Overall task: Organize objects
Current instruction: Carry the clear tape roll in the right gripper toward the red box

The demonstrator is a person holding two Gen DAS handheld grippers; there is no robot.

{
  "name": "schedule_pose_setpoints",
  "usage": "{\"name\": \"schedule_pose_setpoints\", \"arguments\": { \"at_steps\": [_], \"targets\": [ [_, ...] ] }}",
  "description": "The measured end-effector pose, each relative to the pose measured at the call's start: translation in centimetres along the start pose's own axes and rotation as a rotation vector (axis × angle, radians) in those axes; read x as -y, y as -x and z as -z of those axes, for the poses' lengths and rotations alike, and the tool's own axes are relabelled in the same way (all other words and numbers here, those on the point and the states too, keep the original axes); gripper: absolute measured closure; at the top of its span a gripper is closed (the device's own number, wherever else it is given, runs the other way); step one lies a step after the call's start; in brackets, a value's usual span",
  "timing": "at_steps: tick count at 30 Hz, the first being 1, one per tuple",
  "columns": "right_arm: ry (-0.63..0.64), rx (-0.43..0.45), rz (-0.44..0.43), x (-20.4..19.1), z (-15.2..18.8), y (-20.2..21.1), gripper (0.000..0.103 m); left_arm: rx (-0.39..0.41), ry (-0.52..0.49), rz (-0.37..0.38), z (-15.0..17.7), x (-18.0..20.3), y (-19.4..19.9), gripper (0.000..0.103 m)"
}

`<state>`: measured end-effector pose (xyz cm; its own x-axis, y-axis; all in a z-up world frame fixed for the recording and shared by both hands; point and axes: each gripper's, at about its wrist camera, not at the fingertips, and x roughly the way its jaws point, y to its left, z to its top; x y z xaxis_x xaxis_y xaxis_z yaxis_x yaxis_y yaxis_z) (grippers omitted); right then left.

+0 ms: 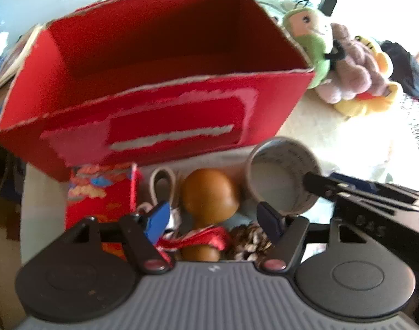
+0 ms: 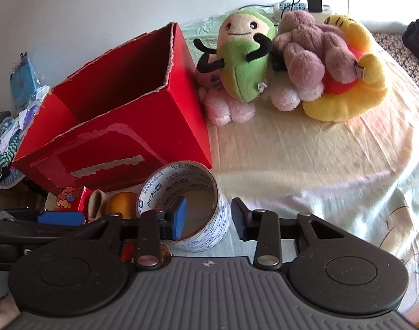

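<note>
Lower centre, the right gripper [image 2: 208, 217] spreads around the tape roll's [image 2: 194, 192] wall; the left gripper [image 1: 216, 218], spread, flanks the wooden gourd [image 1: 209, 192].

Strong daylight from the right overexposes the bedsheet [image 1: 346, 126] in the blurred left wrist view; the right wrist view is sharper, both with fisheye bending and dark corners.

left tongs [image 1: 214, 217] spread wide, right tongs [image 2: 209, 217] spread wide
</note>
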<state>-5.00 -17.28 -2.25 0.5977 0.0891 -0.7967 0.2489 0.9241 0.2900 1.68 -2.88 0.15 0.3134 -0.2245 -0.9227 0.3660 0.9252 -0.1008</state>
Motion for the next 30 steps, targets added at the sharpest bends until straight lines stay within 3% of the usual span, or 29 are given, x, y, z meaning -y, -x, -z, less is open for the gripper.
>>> {"name": "schedule_pose_setpoints", "arguments": {
  "at_steps": [3, 12, 16, 19, 30],
  "targets": [
    [-0.020, -0.011, 0.000, 0.3, -0.2, -0.5, 0.072, -0.010, -0.012, 0.042, -0.5, -0.2, 0.0, 0.035],
    [-0.078, -0.068, -0.002, 1.1, -1.0, -1.8, 0.084, 0.059, -0.038, 0.114, -1.7, 0.2, -0.6, 0.047],
    [-0.096, -0.065, -0.017, 1.4, -1.3, -2.1, 0.087, 0.042, -0.061, 0.152, -1.8, 0.8, -1.4, 0.055],
    [-0.100, -0.062, -0.036, 1.5, -1.3, -2.2, 0.091, 0.025, -0.083, 0.177, -1.9, 1.3, -2.0, 0.068],
    [-0.130, -0.033, -0.033, 2.3, -1.0, -1.8, 0.091, 0.040, -0.130, 0.149, -1.5, 1.8, -2.2, 0.089]
  ]
}}
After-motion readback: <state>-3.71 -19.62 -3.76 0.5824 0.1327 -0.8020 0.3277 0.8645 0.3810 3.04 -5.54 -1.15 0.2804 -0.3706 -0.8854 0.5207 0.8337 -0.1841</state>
